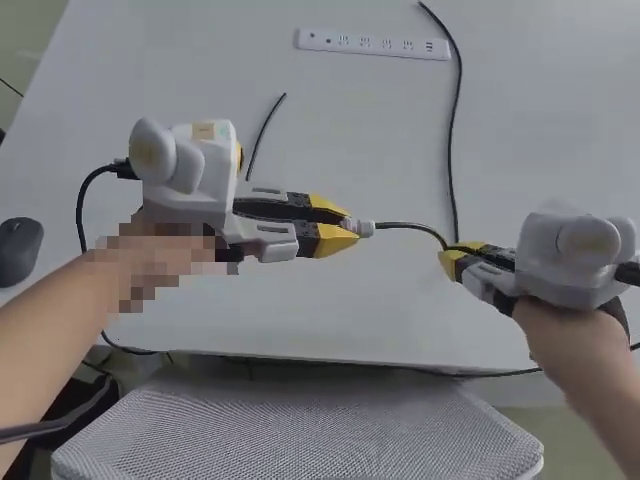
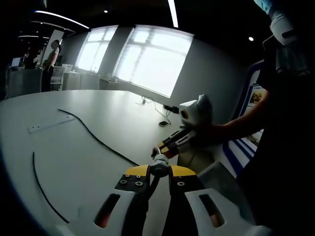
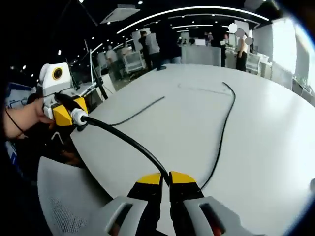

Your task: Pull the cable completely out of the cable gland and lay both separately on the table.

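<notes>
My left gripper (image 1: 346, 228) pinches the white cable gland (image 1: 363, 228), and my right gripper (image 1: 447, 257) is pressed together on the black cable (image 1: 410, 227) running out of the gland, both held over the near edge of the white tabletop (image 1: 350, 140). Farther out lie a white power strip (image 1: 372, 43) and a short loose wire (image 1: 265, 128), with a dark mouse (image 1: 18, 248) at the left and a grey mesh chair (image 1: 300, 430) nearest me. The room is an open office with large bright windows (image 2: 147, 59) and people (image 3: 152, 42) standing beyond the far side.
</notes>
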